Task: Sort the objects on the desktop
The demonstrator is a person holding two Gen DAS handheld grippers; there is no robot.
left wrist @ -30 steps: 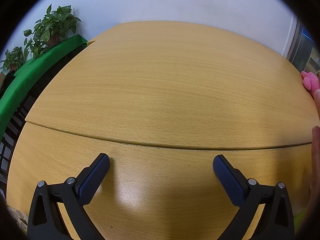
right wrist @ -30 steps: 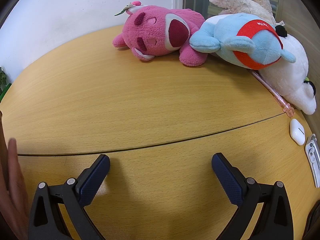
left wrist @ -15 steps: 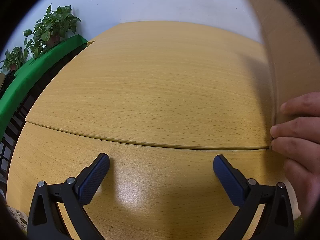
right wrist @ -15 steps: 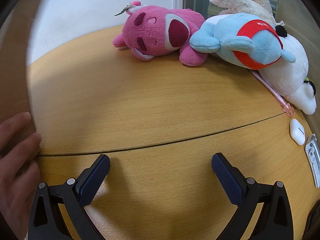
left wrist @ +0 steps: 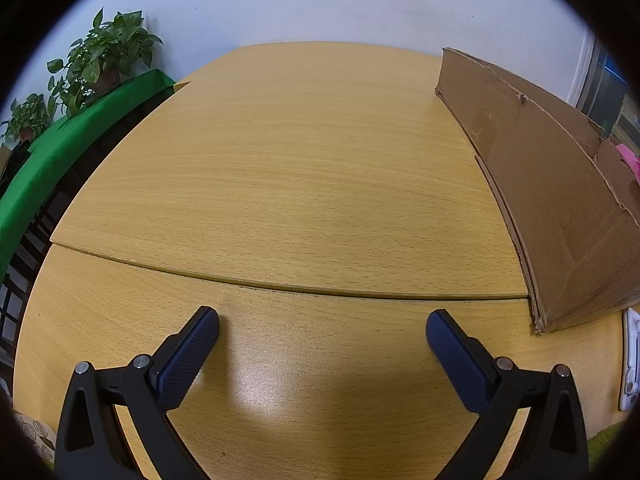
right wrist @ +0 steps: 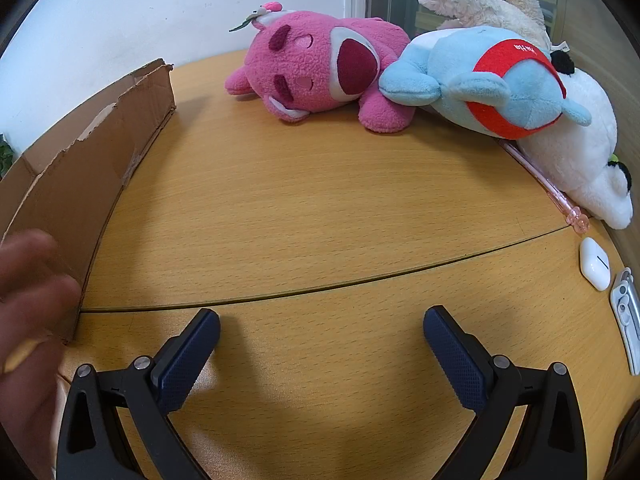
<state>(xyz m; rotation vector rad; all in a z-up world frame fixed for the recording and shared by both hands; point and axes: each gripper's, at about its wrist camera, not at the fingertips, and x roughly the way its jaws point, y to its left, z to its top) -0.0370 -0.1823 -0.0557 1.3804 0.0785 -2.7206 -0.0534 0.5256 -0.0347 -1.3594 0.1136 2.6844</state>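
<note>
Nothing is gripped yet: both the left gripper (left wrist: pixel 322 326) and the right gripper (right wrist: pixel 321 326) are spread wide over bare wooden table (right wrist: pixel 312 208). A cardboard box (right wrist: pixel 80 168) is seen off to the right gripper's left, with a blurry hand (right wrist: pixel 28 300) at its near corner. The plush toys are piled ahead and right: pink (right wrist: pixel 316 76), blue (right wrist: pixel 492 84), white (right wrist: pixel 576 152). The earbud case (right wrist: pixel 595 263) and pink pen (right wrist: pixel 548 188) sit far right. Probably best if the pink plush is approached first, with the jaws kept wide and closed around a limb.

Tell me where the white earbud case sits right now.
In the right wrist view, the white earbud case lies at the table's right edge, between the pink pen's tip and a white clip.
</note>
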